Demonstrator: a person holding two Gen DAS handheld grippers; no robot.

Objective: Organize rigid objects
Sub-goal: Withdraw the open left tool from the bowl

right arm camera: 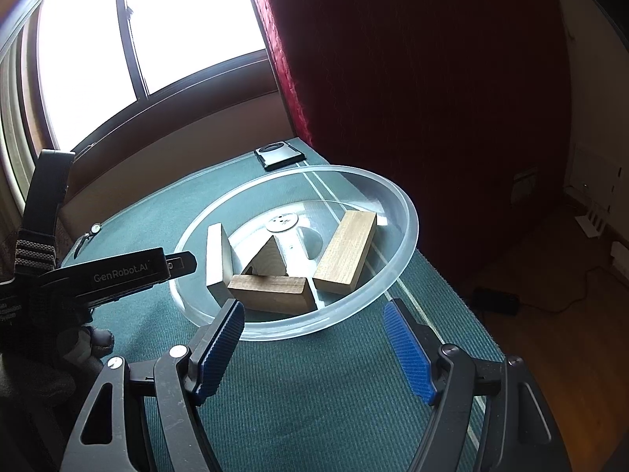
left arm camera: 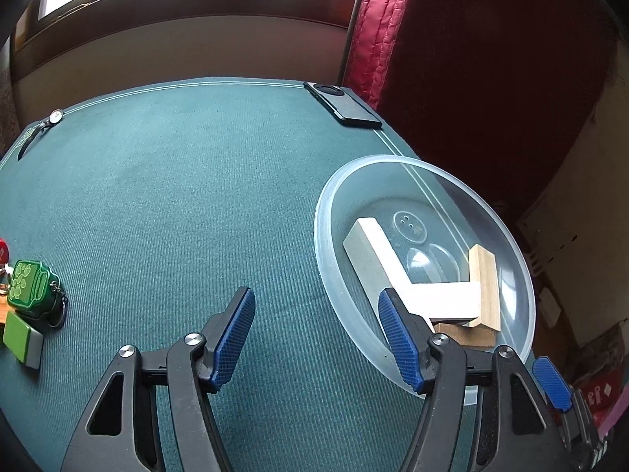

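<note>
Blocks (right arm camera: 271,289) of wood lie in the clear bowl (right arm camera: 409,236) near the table's right edge. I see my left gripper (left arm camera: 316,338) and right gripper (right arm camera: 314,350) both spread wide and empty, just short of the bowl.

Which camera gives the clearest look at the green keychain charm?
The left wrist view: the green keychain charm lies at its left edge on the teal table mat, fully visible. The right wrist view does not show it.
</note>
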